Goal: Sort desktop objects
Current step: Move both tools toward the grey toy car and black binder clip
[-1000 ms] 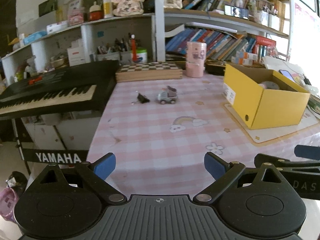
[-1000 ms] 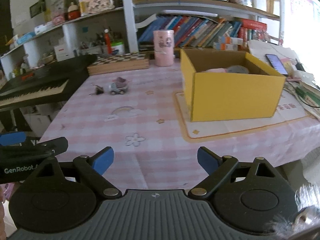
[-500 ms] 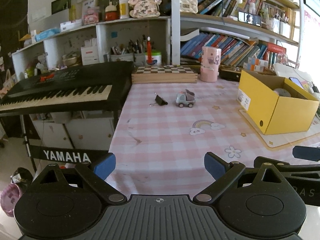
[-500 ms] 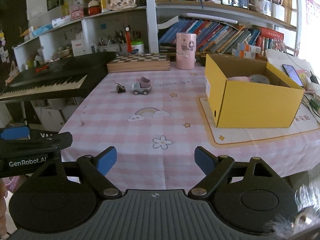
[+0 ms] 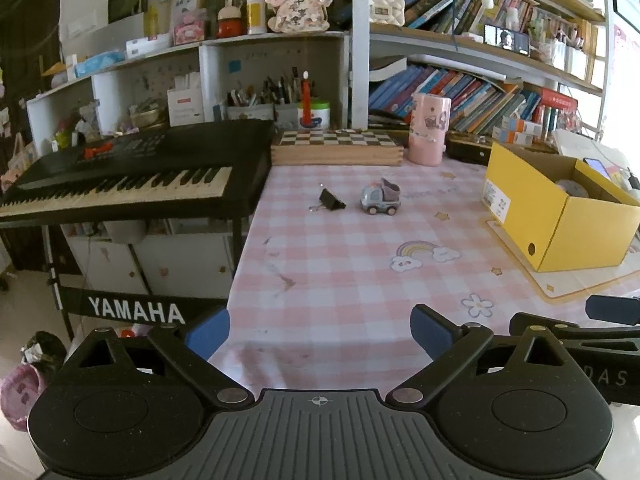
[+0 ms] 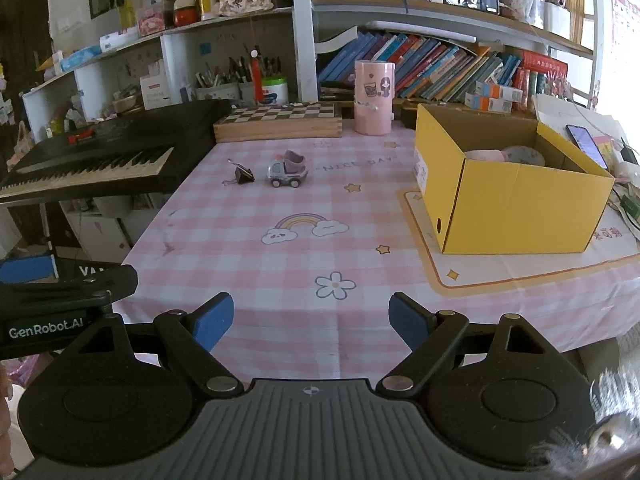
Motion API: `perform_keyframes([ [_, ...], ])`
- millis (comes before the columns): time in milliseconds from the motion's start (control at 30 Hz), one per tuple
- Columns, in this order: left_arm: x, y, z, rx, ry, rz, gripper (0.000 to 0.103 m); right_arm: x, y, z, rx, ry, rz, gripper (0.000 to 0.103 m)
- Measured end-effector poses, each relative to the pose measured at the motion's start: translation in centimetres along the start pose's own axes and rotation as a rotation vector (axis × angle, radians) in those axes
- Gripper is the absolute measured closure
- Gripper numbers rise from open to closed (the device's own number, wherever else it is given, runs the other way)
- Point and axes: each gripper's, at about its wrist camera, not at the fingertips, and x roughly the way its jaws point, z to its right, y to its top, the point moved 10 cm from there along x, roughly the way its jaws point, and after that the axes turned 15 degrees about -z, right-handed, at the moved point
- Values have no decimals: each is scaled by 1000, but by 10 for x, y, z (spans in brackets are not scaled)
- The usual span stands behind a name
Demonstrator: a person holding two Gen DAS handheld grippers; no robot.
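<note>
Two items | grey toy truck (image 6: pixel 287 171), black binder clip (image 6: pixel 242 174) | both hand-held grippers released, empty

Black grippers (image 6: pixel 310 318), seemingly blue-padded jaws.

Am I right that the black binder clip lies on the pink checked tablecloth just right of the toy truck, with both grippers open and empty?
Not quite: the black binder clip lies just left of the toy truck, as the right wrist view shows. It does lie on the pink checked tablecloth, and the left gripper and right gripper are open and empty.
</note>
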Motion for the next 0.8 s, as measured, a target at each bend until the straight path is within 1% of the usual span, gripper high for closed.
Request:
perform_keyframes([
  [233, 7, 3, -2, -7, 3, -15, 3, 12, 4, 0, 9, 4, -17, 18],
  [433, 16, 12, 0, -1, 15, -11, 3, 22, 12, 3, 5, 11, -27, 18],
  [633, 29, 28, 6, 15, 24, -4, 3, 40, 26, 7, -1, 15, -49, 20],
  [800, 42, 39, 11, 25, 11, -6, 3, 56, 41, 12, -7, 23, -68, 21],
])
